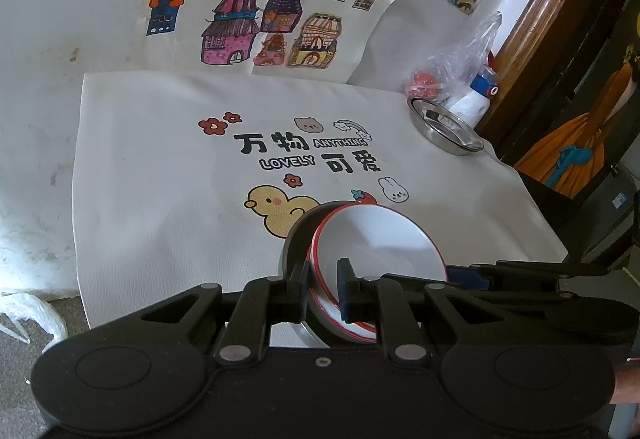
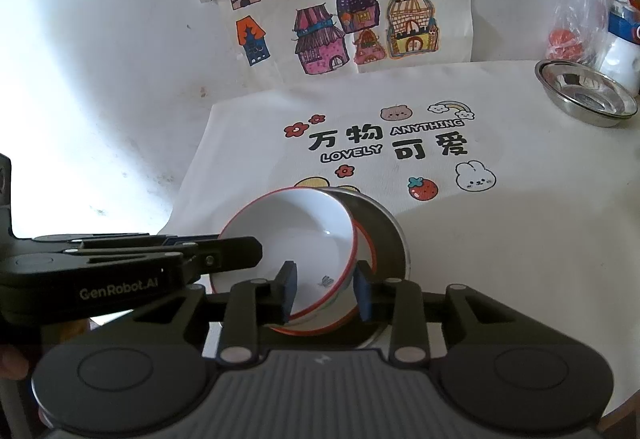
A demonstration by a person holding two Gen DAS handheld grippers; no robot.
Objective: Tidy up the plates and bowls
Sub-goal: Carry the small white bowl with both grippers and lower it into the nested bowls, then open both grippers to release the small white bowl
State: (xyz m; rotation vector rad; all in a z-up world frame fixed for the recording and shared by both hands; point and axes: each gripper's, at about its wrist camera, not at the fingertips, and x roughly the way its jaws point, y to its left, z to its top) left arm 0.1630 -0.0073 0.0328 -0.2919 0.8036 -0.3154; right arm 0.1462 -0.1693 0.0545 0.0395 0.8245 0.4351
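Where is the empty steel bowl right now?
The steel bowl sits far right on the printed cloth, just before the plastic bag.

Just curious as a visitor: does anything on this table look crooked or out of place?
Yes. The white red-rimmed bowls sit tilted inside the metal plate, not flat, with both grippers' fingers straddling their rims. The other steel bowl rests flat, far off.

Nested bowls [image 2: 304, 239] on printed mat [image 2: 500, 239], near edge, between both tongs. Metal dish [image 2: 586, 99] at mat far-right corner, plastic bag [image 2: 580, 19] behind it. House drawings [image 2: 340, 7] behind mat
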